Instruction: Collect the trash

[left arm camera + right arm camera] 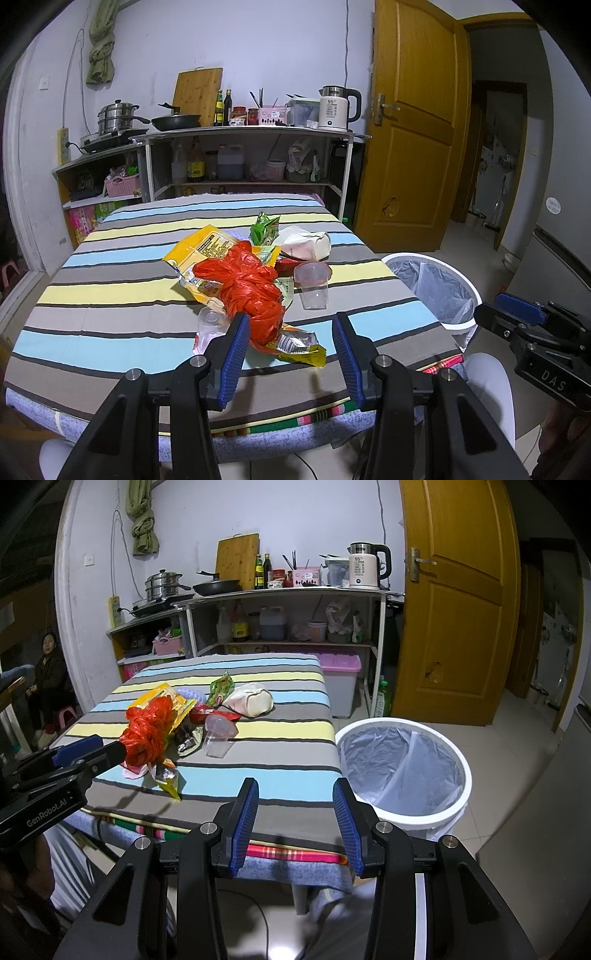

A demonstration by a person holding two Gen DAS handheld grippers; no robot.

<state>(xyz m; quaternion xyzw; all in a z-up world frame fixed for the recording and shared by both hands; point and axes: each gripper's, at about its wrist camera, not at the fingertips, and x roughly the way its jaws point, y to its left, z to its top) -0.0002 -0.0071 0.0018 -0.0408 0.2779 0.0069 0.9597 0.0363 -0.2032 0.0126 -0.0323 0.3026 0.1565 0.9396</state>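
A pile of trash lies on the striped table (110,288): a crumpled red plastic bag (251,288), a yellow snack wrapper (207,251), a green packet (264,230), a white crumpled bag (306,240), a clear plastic cup (313,284) and a second cup on its side (210,319). My left gripper (291,354) hovers open at the table's near edge, just short of the red bag and a foil wrapper (299,345). My right gripper (293,821) stands open over the table's near right edge, with nothing between its fingers. The red bag (147,731) lies to its left.
A white bin (402,771) lined with a clear bag stands on the floor right of the table. Behind are shelves with pots, bottles and a kettle (365,566), and a wooden door (454,602). A person (48,672) sits at the far left.
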